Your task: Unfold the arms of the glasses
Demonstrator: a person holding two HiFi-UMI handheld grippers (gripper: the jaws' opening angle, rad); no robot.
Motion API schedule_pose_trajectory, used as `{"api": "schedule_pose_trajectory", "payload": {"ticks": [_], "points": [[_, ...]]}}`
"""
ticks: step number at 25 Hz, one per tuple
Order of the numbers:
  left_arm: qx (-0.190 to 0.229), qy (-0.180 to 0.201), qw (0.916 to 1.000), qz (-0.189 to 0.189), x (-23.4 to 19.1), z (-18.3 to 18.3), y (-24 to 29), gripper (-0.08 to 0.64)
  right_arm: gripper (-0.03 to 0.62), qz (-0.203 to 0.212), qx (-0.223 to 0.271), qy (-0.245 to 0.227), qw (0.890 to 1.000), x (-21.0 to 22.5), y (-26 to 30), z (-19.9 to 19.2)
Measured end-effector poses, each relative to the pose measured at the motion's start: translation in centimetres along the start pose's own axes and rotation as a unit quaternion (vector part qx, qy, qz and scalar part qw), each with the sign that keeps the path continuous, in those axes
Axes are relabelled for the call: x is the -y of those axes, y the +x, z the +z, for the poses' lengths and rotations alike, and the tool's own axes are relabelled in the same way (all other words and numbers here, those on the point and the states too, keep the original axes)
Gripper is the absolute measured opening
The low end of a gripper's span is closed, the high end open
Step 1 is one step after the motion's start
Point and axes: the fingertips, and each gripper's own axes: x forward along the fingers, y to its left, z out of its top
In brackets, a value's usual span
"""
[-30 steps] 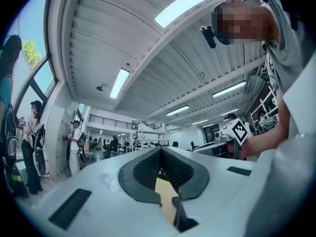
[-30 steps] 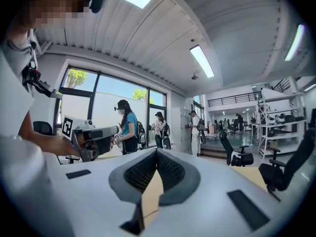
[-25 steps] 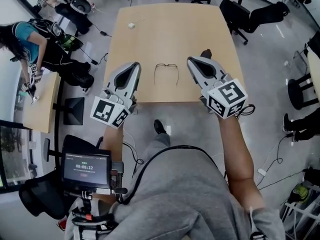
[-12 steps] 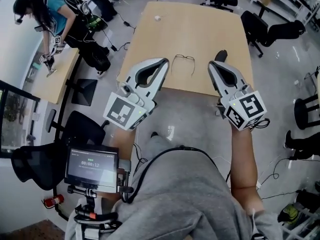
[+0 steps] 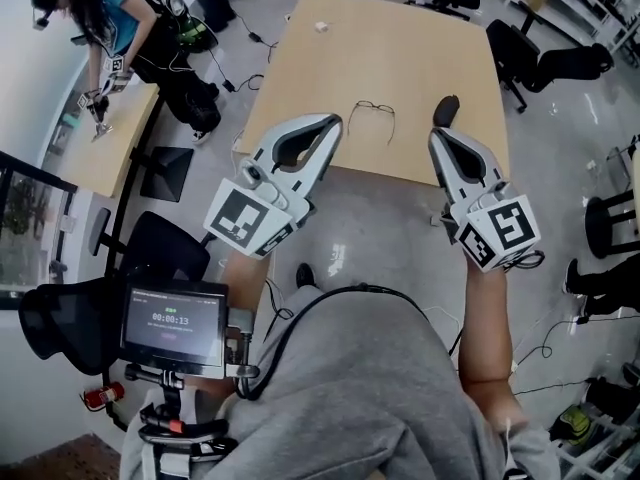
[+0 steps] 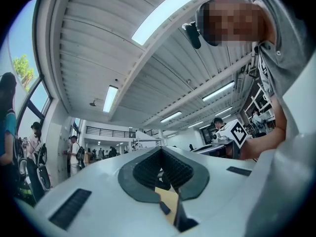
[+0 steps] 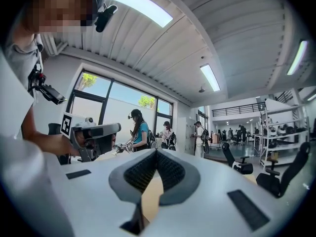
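Note:
Thin wire-framed glasses (image 5: 372, 110) lie on the wooden table (image 5: 400, 58) close to its near edge; their arms seem to reach toward me, but they are too small to be sure. My left gripper (image 5: 328, 121) hovers just left of them, jaws together and holding nothing. On the other side my right gripper (image 5: 446, 110) is shut and empty. Neither touches the glasses. In the left gripper view the left gripper's (image 6: 159, 149) ribbed pads meet at the tip. The right gripper (image 7: 156, 151) looks the same in its own view. Both views point across the room, and the glasses are hidden in them.
A small white object (image 5: 320, 27) lies at the table's far end. Black office chairs (image 5: 545, 53) stand at the far right, another (image 5: 150, 253) at my left. A person (image 5: 95, 13) works at a side table (image 5: 105, 148). A small screen (image 5: 172, 323) hangs at my waist.
Both grippers have shifted and lifted slightly, and the left tip now sits nearer the glasses in the picture. The head view has swung. The glasses have not moved on the table.

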Motion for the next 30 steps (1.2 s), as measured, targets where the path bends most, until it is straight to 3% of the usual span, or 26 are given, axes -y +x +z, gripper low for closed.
{"api": "schedule_pose_trajectory", "payload": {"ticks": [30], "points": [[-0.019,-0.025,0.9995,-0.003,0.9,-2.5,0.3,0.005,0.008,-0.003,-0.037,0.009,0.999,0.5,-0.5,-1.5]]}}
